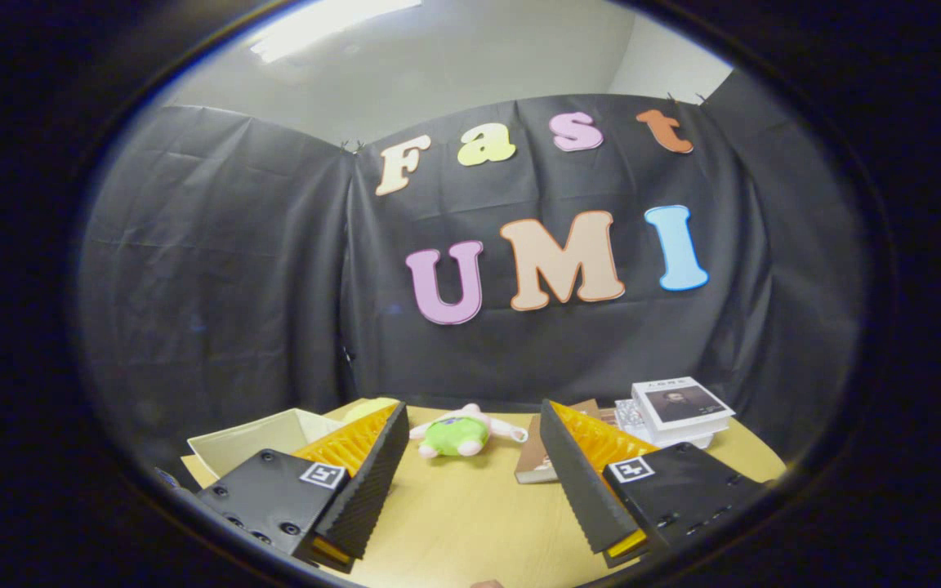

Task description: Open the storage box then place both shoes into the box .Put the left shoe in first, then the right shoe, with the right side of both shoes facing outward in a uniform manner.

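Note:
My gripper [474, 441] is held above the wooden table [454, 523] with its two fingers spread wide and nothing between them. Left of the left finger stands a cream open-topped box [262, 437], partly hidden behind that finger. I see no shoes among the things on the table.
A green and pink plush toy [458, 433] lies just beyond the fingers, in the gap between them. A brown book [537, 465] lies by the right finger. A stack of white books [679, 408] sits at the back right. Black cloth walls close the booth behind the table.

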A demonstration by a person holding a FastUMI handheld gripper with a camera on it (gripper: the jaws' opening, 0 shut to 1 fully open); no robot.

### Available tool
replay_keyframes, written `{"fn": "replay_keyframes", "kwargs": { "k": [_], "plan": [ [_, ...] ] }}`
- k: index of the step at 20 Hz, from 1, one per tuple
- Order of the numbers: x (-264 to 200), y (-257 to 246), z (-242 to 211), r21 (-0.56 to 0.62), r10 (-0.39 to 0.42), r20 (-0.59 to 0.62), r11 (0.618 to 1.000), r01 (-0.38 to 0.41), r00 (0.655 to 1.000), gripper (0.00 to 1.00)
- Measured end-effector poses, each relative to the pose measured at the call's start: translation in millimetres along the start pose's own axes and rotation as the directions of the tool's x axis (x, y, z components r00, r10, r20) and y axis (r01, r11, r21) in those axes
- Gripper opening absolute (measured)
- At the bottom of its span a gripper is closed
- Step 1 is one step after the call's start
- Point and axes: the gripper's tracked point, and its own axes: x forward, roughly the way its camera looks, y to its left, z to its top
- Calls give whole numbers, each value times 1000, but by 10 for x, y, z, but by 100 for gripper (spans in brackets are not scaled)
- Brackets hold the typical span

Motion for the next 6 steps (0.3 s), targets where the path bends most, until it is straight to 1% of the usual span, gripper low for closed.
{"fn": "replay_keyframes", "kwargs": {
  "k": [2, 6],
  "plan": [
    [-33, -86, 14, 5, -8, 12, 1000, 8, 1000, 100],
    [-61, -150, 28, 5, 5, 25, 1000, -5, 1000, 100]
  ]
}}
